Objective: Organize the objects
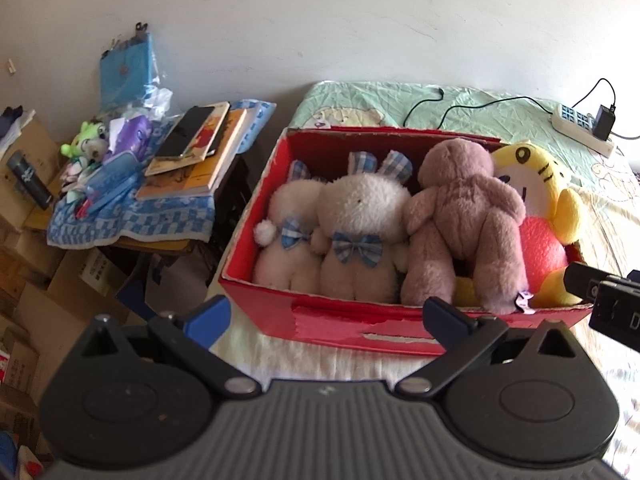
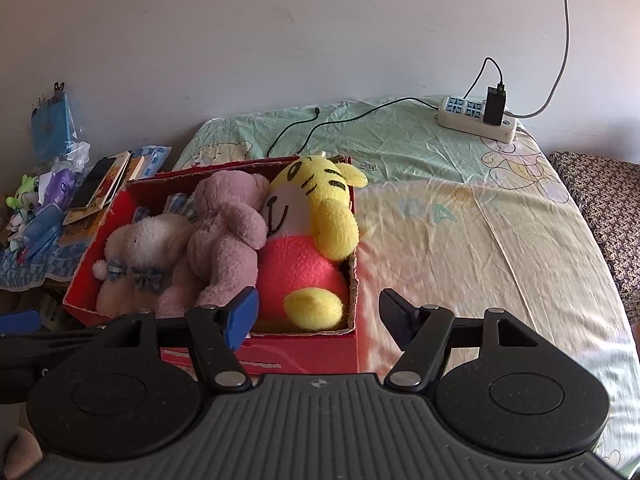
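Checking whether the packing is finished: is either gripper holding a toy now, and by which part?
Nothing is held. The left gripper and right gripper are both open and empty before the red box.

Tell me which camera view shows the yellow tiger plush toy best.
The right wrist view: the yellow tiger plush toy shows whole, face, pink belly and feet, at the right end of the red cardboard box. In the left wrist view the mauve teddy bear hides its left side.
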`<state>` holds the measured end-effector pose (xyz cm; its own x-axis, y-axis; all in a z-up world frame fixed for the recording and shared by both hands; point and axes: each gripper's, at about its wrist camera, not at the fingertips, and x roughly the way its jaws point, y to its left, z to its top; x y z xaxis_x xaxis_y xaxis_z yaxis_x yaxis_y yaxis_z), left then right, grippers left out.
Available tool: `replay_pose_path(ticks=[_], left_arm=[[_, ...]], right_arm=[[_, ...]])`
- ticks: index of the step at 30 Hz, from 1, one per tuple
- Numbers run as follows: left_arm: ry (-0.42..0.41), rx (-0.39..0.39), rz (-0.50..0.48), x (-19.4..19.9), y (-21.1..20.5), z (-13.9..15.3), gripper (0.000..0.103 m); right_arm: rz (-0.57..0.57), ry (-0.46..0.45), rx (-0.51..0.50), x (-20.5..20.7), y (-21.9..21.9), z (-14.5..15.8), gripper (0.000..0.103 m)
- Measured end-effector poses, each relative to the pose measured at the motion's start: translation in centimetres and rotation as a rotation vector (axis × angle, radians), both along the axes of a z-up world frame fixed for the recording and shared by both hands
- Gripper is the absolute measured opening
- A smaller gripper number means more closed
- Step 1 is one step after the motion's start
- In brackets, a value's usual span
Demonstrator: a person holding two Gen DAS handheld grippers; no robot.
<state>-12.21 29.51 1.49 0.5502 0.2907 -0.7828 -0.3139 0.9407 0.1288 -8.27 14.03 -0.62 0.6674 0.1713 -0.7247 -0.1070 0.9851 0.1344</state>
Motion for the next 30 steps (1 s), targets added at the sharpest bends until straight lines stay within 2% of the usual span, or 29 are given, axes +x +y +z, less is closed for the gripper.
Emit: replay_pose_path(ticks=[9,16,30], left_arm=[[0.044,0.014,0.045,-0.4,-1.7,0.1,0.102],[0.037,0.019,0.014,-0.4,-2.4,0.5,0.102],[0.012,0.009,-0.059,1.7,1.0,0.6,0.102]], right_arm=[[0.062,0.0,0.028,0.0,-1.9,0.1,0.07],[0.059,0.006,0.068,0.5,-2.6,0.7,0.07],[-0.024,0.005,0.021,0.9,-0.7,0.6,0.07]])
